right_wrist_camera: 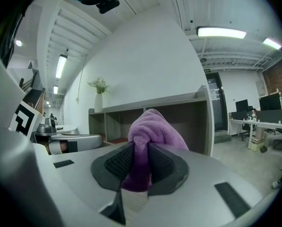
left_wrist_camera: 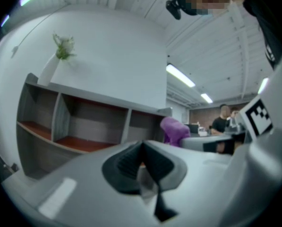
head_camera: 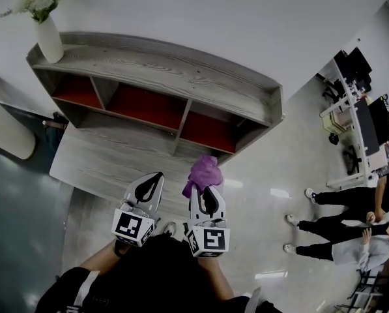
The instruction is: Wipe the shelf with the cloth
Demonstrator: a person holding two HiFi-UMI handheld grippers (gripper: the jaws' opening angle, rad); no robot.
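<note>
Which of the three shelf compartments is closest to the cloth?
The right-hand compartment: the purple cloth in the right hand-held gripper sits just before it; the others lie further left.

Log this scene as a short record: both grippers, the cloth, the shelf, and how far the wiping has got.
left gripper: jaws together, empty
right gripper: shut on the purple cloth
shelf: grey wood, three open compartments with red floors
vase: upright on the shelf's top, left end
progress: cloth held up in front of the shelf, apparently not touching it; wiping not begun
</note>
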